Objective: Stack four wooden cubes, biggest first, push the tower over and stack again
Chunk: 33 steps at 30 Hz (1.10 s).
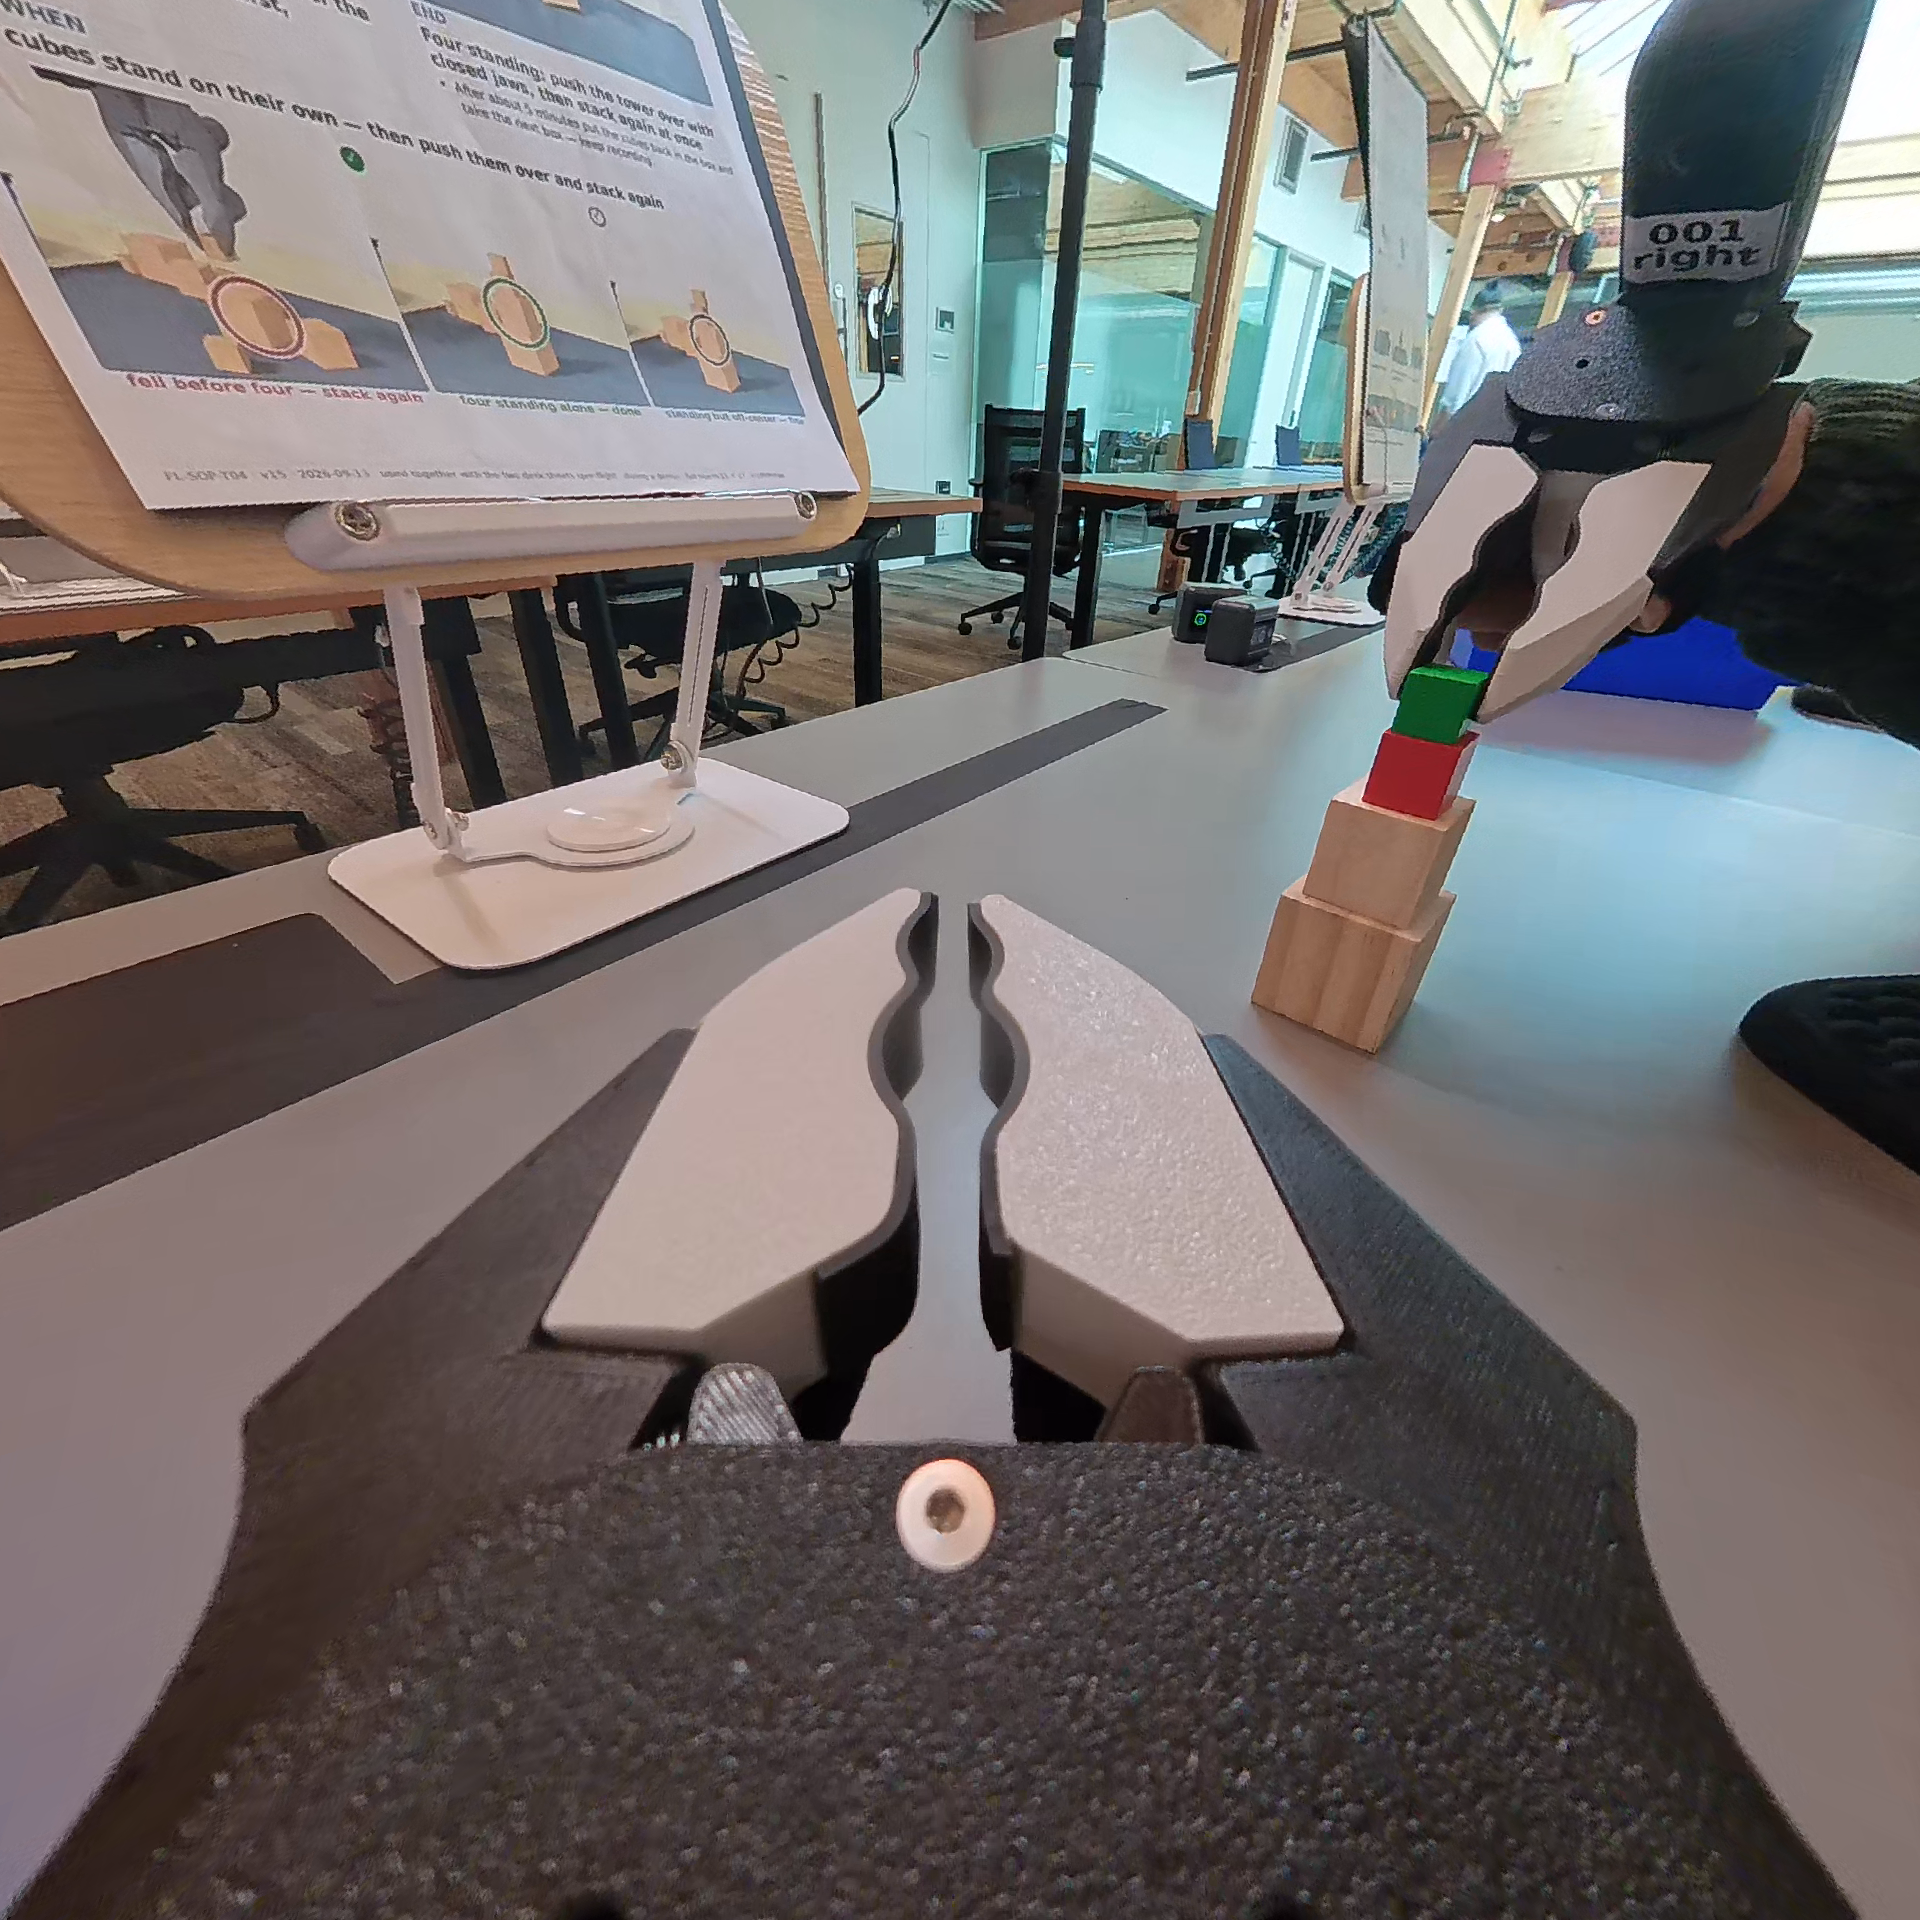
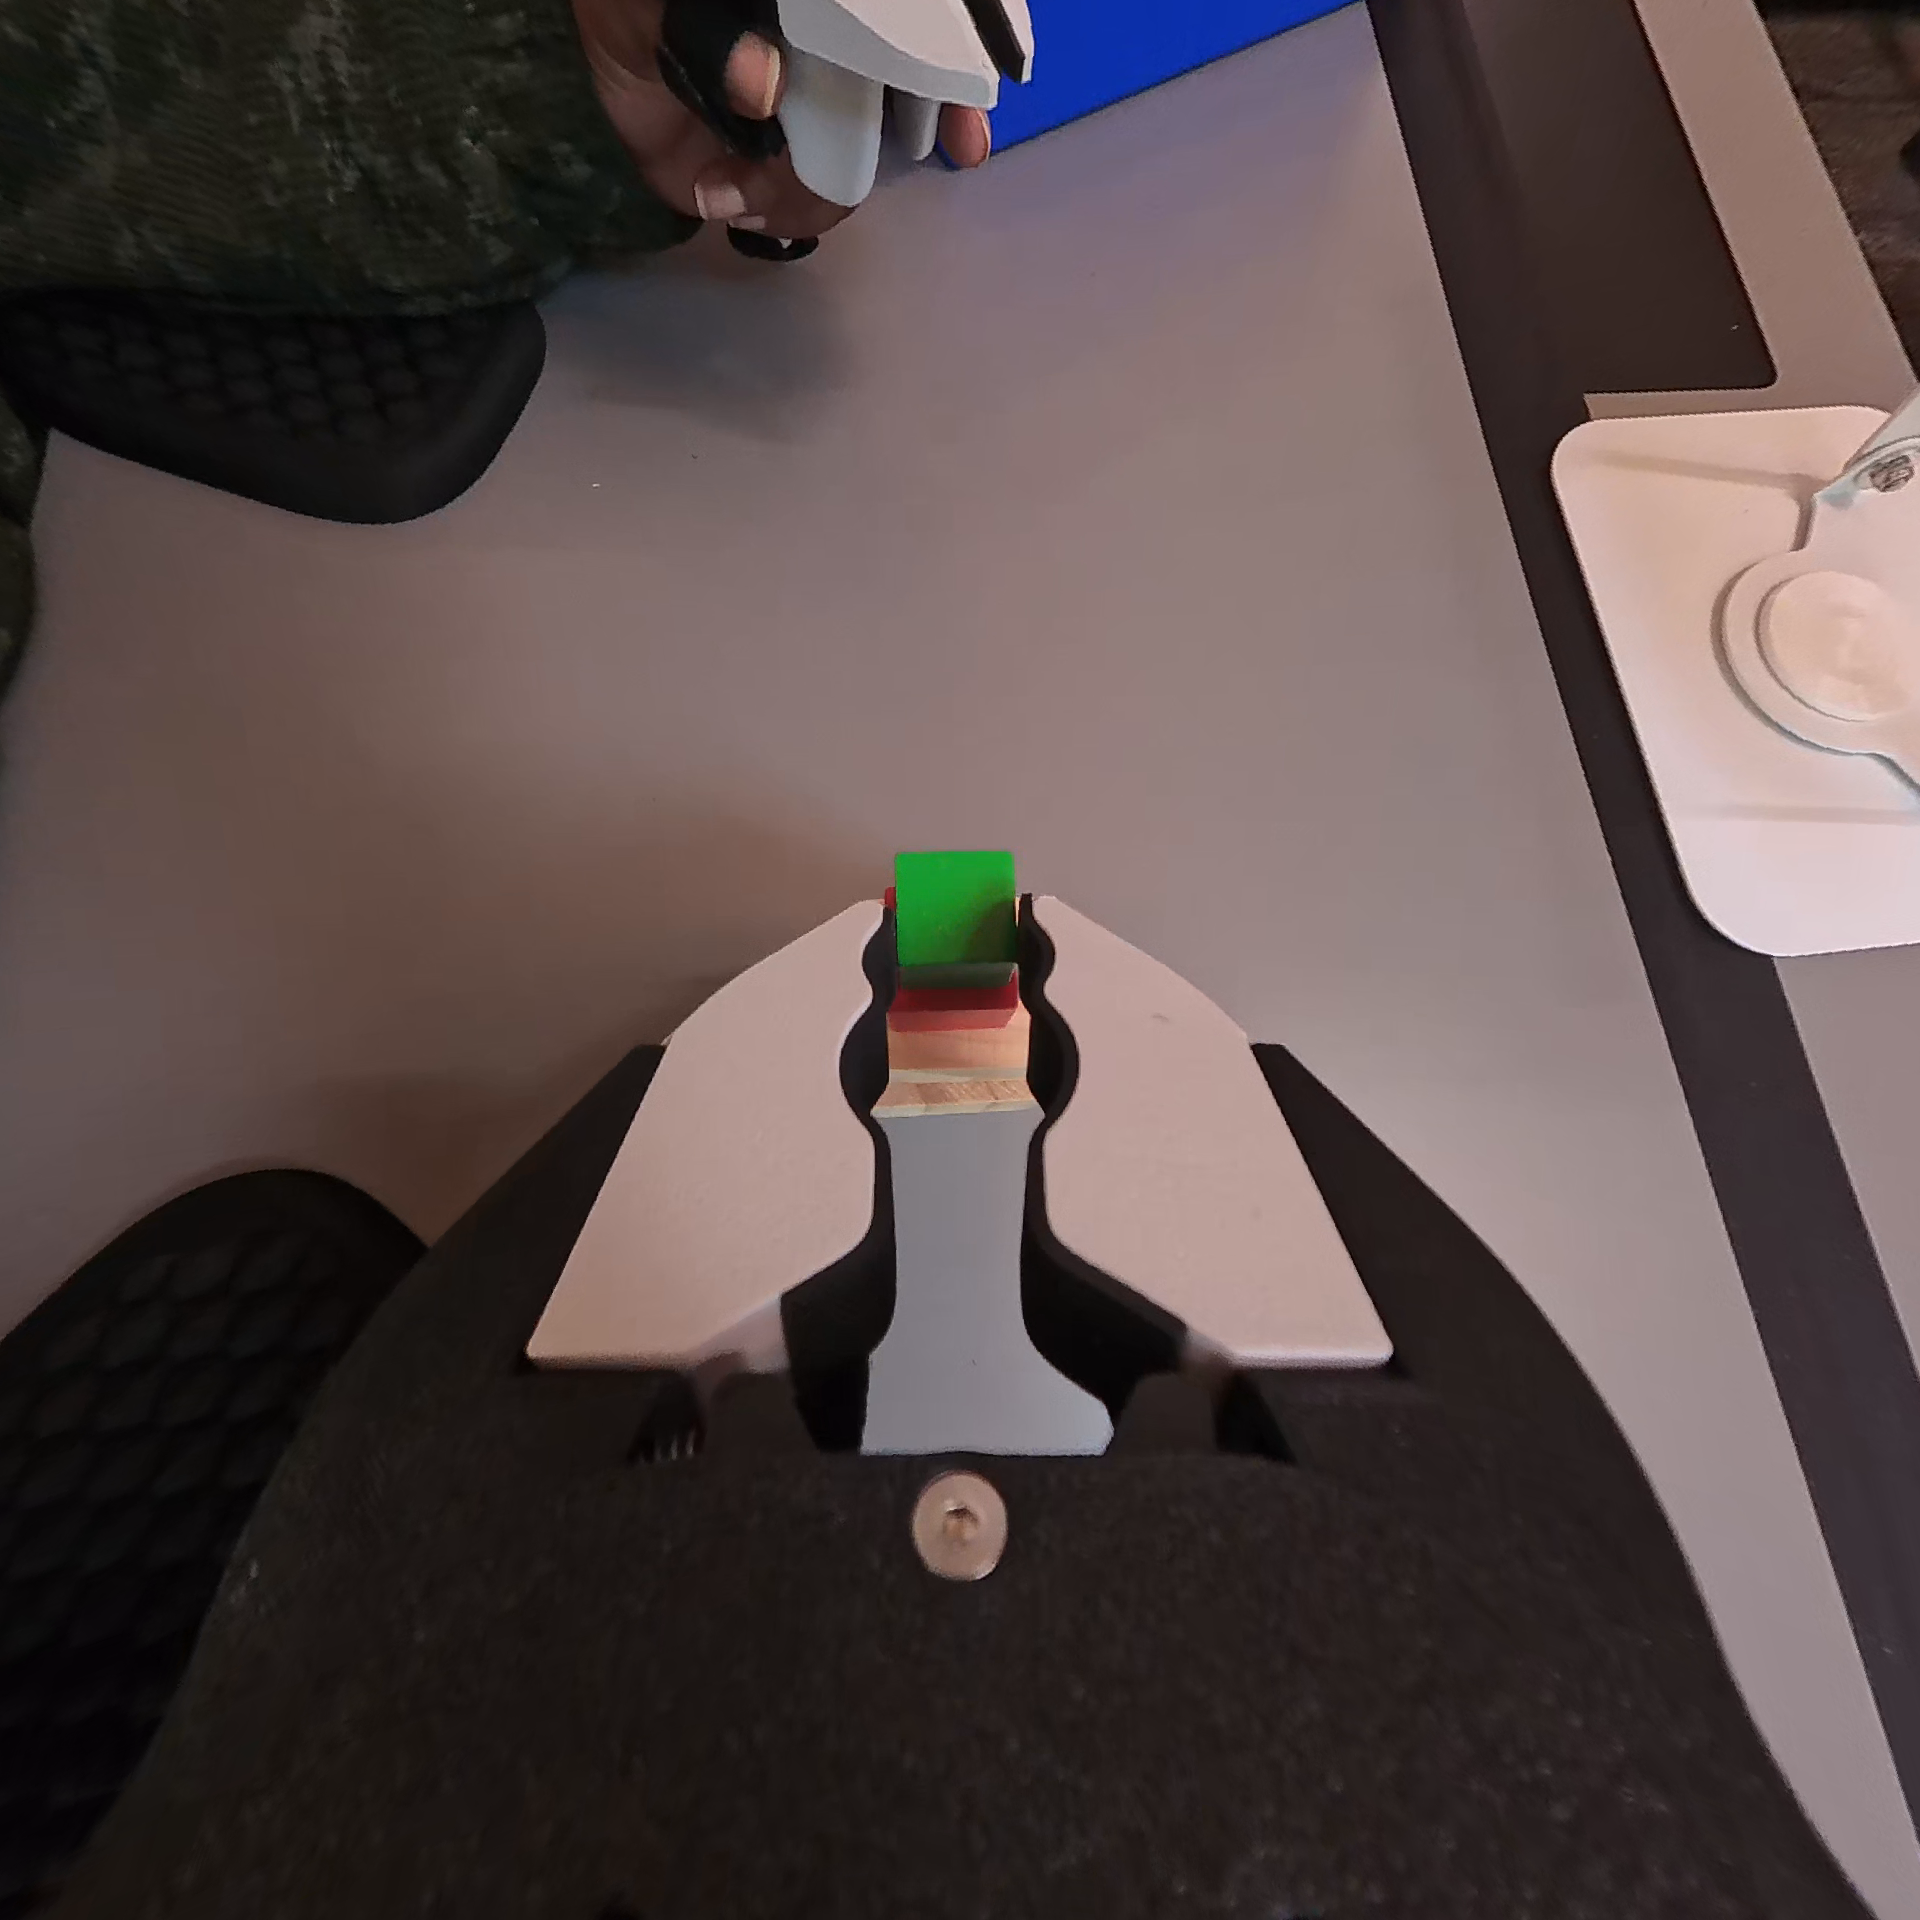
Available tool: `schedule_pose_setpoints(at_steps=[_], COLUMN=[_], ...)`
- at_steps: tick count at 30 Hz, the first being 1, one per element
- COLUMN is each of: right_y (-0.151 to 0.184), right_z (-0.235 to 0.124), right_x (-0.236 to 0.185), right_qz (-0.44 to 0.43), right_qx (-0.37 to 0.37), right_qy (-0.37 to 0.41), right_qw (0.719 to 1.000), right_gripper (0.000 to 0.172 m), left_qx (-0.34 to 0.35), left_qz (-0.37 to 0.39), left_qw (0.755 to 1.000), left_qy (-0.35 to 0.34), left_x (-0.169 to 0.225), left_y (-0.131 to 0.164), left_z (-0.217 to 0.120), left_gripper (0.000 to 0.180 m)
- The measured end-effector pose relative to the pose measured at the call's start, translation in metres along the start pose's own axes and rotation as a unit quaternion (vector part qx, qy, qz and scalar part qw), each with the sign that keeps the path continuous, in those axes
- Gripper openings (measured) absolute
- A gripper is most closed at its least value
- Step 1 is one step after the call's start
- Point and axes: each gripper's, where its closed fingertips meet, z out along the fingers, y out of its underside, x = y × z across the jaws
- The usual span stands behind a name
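Your right gripper (image 2: pixel 956 914) is pointing straight down over a four-block tower on the grey table (image 2: pixel 935 571); its fingers are clamped on the green cube (image 2: pixel 954 906), which is sitting on top of the tower; both pads are pressing the cube's sides, as the left wrist view also shows, with the tips (image 1: pixel 1418 665) flanking the green cube (image 1: pixel 1439 704).

Beneath it the red cube (image 1: pixel 1413 774) is resting on a smaller wooden block (image 1: pixel 1382 862), and that is resting on a larger wooden block (image 1: pixel 1340 966) standing on the table; each block is sitting slightly offset from the one under it.

Your left gripper (image 1: pixel 951 914) is lying low over the table, well apart from the tower; its fingers are nearly closed, a narrow slit showing between them, and they are holding nothing.

A white document stand (image 1: pixel 582 862) is standing beyond the left gripper, just beside a dark strip (image 1: pixel 987 769) running across the table; it is carrying a printed instruction sheet (image 1: pixel 416 260); a blue box (image 1: pixel 1683 665) is sitting behind your right hand; a black mesh pad (image 2: pixel 270 405) is lying near the tower.
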Motion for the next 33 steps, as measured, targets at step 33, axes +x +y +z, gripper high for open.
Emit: schedule_pose_setpoints(at_steps=[33], right_y=[0.076], right_z=[-0.029], right_x=[-0.006], right_qz=[0.265], right_qx=[0.121], right_qy=[0.478], right_qw=[0.829], right_gripper=[0.0], left_qx=[0.008], left_qz=[0.081], left_qw=[0.988], left_qy=[-0.131], left_x=[-0.022], left_y=[-0.021], left_z=[-0.012], left_gripper=[0.0])
